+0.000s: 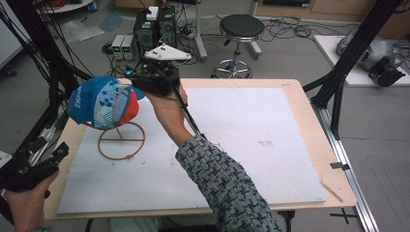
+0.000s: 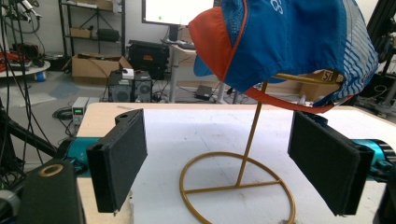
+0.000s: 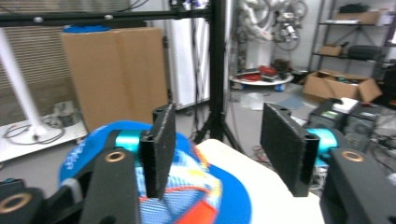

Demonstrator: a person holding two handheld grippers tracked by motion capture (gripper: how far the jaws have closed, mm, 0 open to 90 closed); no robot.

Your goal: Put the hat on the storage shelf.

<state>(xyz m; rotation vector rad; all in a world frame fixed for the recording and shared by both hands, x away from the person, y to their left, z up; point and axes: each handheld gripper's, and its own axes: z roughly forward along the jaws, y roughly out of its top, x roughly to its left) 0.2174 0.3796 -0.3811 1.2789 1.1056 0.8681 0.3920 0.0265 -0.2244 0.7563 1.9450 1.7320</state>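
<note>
Jaws apart on both grippers, nothing between them. One cap, blue with an orange brim, sits on one gold wire stand at the desk's left side. Right gripper hovers just beside the cap's far edge; left gripper waits at the near left corner, aimed at the stand. One white mat covers the desk.

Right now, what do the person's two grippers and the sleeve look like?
Each gripper, left gripper and right gripper, has two flat black rectangular pads on a black body with teal parts. The right gripper carries a pale three-cornered plate on top and a black cable. The sleeve is a grey and black woven pattern.
</note>
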